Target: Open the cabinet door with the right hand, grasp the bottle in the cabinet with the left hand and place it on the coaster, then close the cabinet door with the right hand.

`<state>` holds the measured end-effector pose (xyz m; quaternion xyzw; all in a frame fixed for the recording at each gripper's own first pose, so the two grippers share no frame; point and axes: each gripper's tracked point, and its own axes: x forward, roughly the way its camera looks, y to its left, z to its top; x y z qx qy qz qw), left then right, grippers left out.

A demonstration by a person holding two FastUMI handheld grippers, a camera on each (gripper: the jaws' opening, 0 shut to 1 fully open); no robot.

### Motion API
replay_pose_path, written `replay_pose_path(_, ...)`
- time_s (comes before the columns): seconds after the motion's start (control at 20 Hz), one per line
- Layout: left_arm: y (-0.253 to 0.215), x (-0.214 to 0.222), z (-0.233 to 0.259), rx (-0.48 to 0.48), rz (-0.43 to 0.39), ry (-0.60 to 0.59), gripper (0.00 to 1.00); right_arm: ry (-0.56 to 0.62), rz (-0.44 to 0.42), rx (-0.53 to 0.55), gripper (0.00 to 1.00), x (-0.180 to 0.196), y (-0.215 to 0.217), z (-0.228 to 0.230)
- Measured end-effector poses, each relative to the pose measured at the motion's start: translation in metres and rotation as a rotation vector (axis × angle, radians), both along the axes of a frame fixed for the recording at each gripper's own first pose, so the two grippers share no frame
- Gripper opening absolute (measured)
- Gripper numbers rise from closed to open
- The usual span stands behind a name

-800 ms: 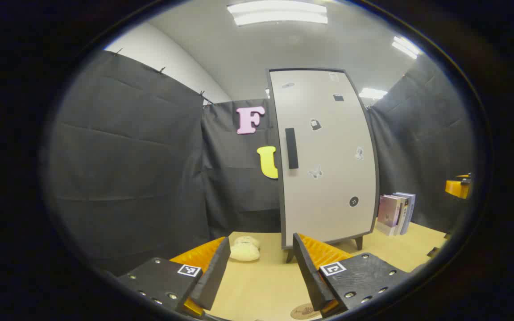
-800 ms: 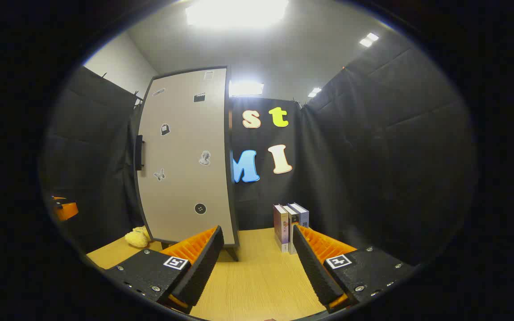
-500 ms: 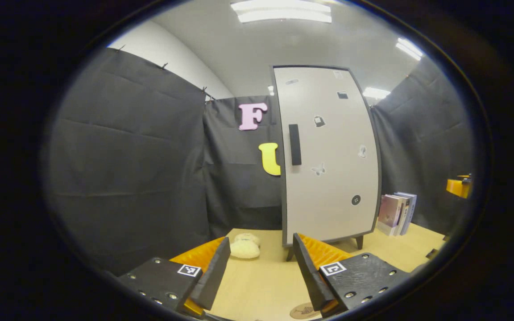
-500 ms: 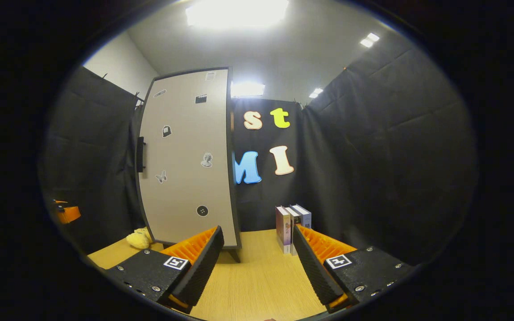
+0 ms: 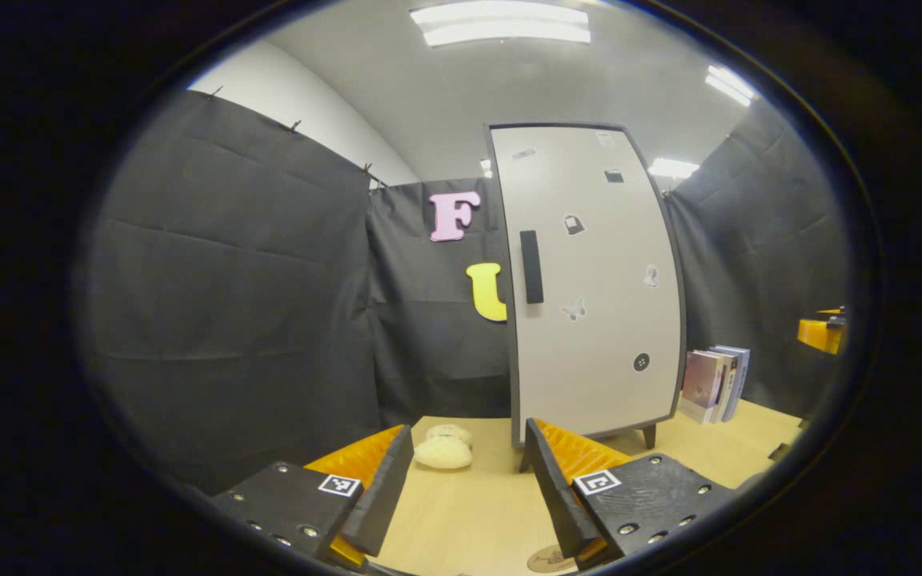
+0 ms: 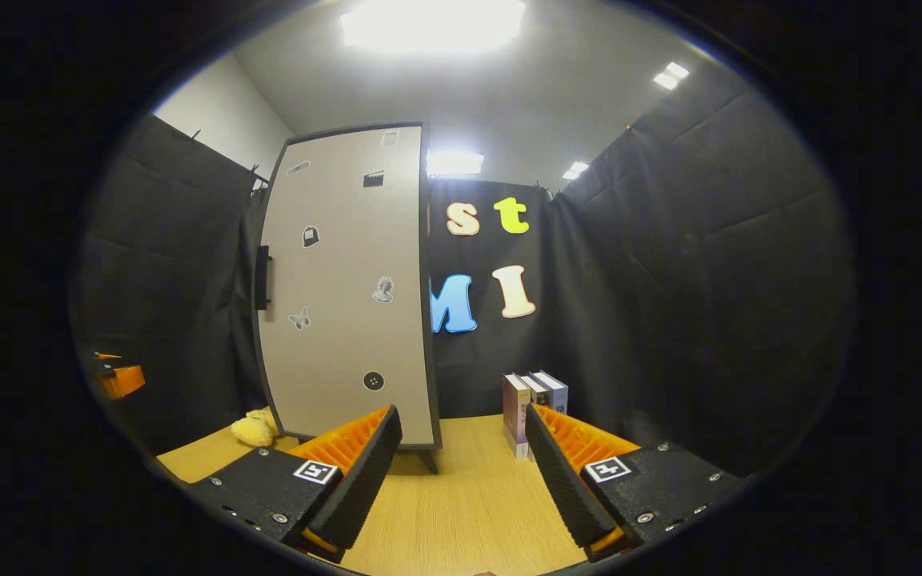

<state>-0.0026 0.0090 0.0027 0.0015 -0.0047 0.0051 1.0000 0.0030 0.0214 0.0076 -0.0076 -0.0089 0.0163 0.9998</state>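
Left claw [image 5: 469, 488] spread wide above the light wooden tabletop [image 5: 469, 520].
Beyond it stands the tall grey cabinet with a closed door [image 5: 589, 304] and black bar handle [image 5: 531, 266]; a cream plush toy [image 5: 443, 448] lies left of the cabinet, upright books [image 5: 713, 382] right, and a round brown coaster [image 5: 545, 560] near.

Upright books [image 6: 531, 404] and plush toy [image 5: 443, 448] on wooden table [image 6: 461, 512]

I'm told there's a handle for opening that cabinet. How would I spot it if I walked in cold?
Find the tall pale cabinet standing on the wooden table, its door shut and dotted with small stickers. The handle is a dark upright bar near the door's left edge, about halfway up. Unlike the flat little stickers, it is long, plain and stands out from the door.
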Motion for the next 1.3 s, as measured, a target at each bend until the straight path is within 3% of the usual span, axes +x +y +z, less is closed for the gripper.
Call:
replay_pose_path(0.15, 0.0, 0.0, 0.002, -0.003, 0.0, -0.006, 0.81, -0.006, -0.002, 0.0, 0.96, 0.0, 0.0, 0.003)
replay_pose_path(0.2, 0.001, 0.0, 0.003, -0.003, 0.002, -0.009, 0.87, -0.007, 0.0, 0.0, 0.96, 0.0, 0.002, 0.003)
replay_pose_path(0.3, 0.003, -0.001, 0.004, 0.0, 0.004, -0.012, 0.81, -0.011, 0.002, 0.003, 0.96, 0.001, 0.004, 0.005)
replay_pose_path(0.4, 0.006, -0.003, 0.003, 0.0, 0.009, -0.009, 0.81, -0.011, 0.008, 0.004, 0.96, 0.003, 0.008, 0.006)
replay_pose_path(0.45, 0.008, -0.004, 0.002, -0.002, 0.014, -0.008, 0.87, -0.007, 0.014, 0.003, 0.96, 0.005, 0.012, 0.006)
replay_pose_path(0.6, 0.017, -0.009, 0.002, -0.007, 0.032, -0.01, 0.81, -0.007, 0.038, 0.006, 0.96, 0.012, 0.025, 0.012)
replay_pose_path(1.3, 0.106, -0.036, 0.005, 0.041, 0.179, -0.01, 0.81, -0.042, 0.196, 0.028, 0.96, 0.072, 0.129, 0.059)
